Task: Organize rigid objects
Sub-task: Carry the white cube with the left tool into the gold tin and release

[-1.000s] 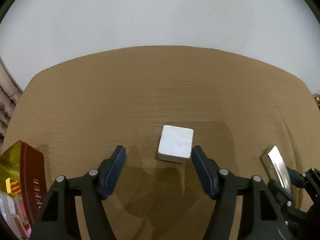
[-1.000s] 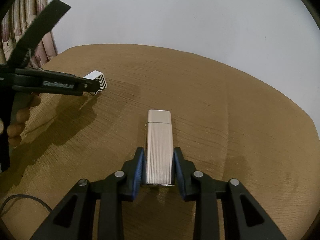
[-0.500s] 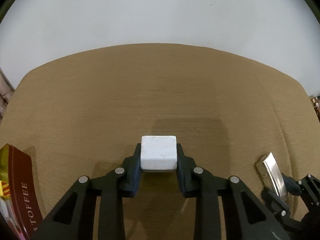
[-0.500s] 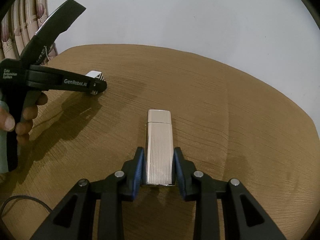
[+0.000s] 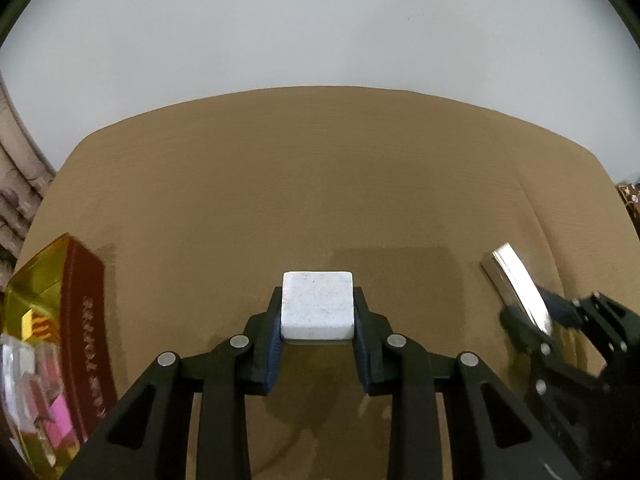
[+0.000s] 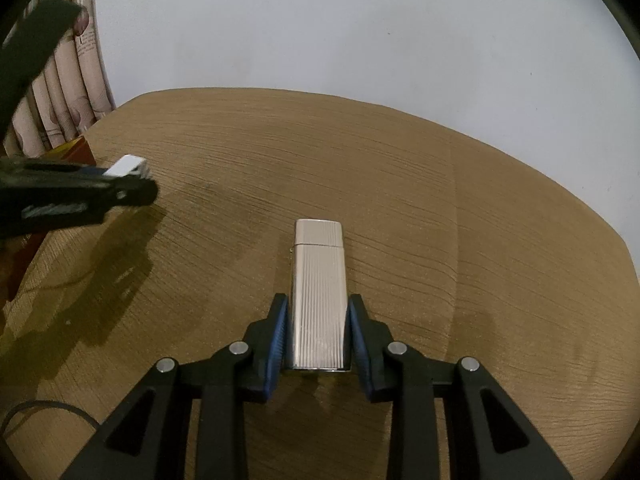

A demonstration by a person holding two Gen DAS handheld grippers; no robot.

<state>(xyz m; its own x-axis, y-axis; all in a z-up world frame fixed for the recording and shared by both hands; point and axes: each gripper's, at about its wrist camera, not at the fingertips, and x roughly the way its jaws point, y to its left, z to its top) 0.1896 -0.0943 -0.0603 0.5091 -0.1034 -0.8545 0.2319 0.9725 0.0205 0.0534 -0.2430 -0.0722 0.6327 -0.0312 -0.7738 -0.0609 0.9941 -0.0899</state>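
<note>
A small white cube [image 5: 318, 305] sits between the blue pads of my left gripper [image 5: 318, 320], which is shut on it and holds it just above the brown table [image 5: 320, 184]. In the right wrist view the same cube [image 6: 127, 165] shows at the tip of the left gripper [image 6: 132, 184], far left. My right gripper [image 6: 318, 328] is shut on a ribbed silver lighter [image 6: 318, 292] that points away from me. The lighter [image 5: 518, 284] and right gripper [image 5: 556, 320] also appear at the right edge of the left wrist view.
A gold and maroon toffee box [image 5: 60, 320] holding several small coloured things lies at the table's left edge. A beige curtain [image 6: 68, 80] hangs behind on the left. A black cable [image 6: 48, 408] lies at the near left. A white wall stands behind the table.
My left gripper closed on the white cube, then lifted it slightly and carried it toward the toffee box. The right gripper kept still with the lighter.
</note>
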